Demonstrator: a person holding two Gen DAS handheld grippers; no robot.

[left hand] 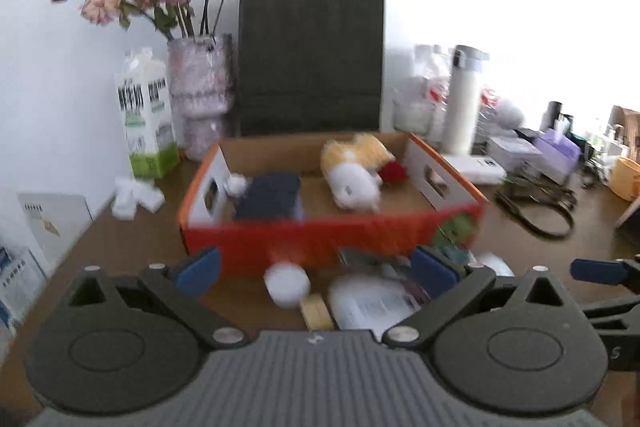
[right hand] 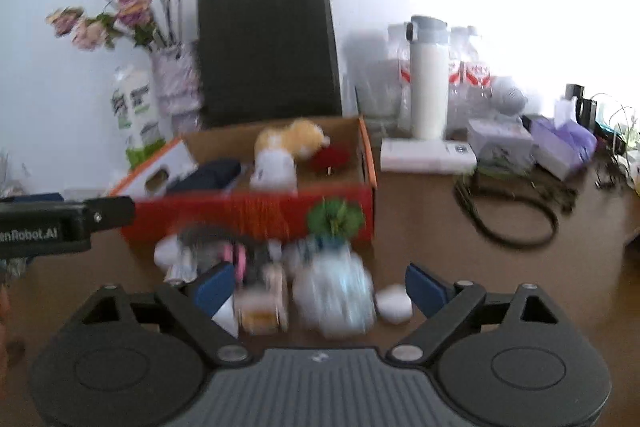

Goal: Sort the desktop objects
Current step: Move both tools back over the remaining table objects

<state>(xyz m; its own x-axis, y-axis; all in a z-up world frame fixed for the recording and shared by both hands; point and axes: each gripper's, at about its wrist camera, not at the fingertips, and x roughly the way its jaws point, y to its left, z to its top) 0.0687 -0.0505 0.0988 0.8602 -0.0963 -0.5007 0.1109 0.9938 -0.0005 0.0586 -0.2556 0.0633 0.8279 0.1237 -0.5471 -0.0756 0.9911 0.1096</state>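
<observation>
Brown counter [left hand: 132, 239] runs wide, bare stretch at left front and another at right front in the right wrist view. Black paper bag [left hand: 310, 59] upright against the wall behind everything. Red cardboard box [left hand: 320, 239] mid-counter, open top, near wall facing the cameras; inside: plush toy [left hand: 354, 171] yellow and white, dark blue item [left hand: 270, 197] at the left end, small red thing [left hand: 394, 171] at the right. Vase of dried roses [left hand: 200, 91] and milk carton [left hand: 146, 115] left of the box, near the wall. White thermos [right hand: 428, 83] upright right of the box, clear bottles just behind it, flat white box [right hand: 426, 155] at its foot, black cable loop [right hand: 516, 215] further right. Loose clutter in front of the box, blurred: white round tub [left hand: 287, 283], yellow block [left hand: 317, 311], paper packet [left hand: 376, 301], wrapped bundle [right hand: 338, 297], small white lump [right hand: 394, 303]. Left hand-held gripper [left hand: 316, 269] jaws spread wide, nothing gripped, tub and block lying between the blue pads. Right hand-held gripper [right hand: 320, 287] also spread wide, nothing gripped, bundle between the pads, contact not evident. Motion blur on both views.
</observation>
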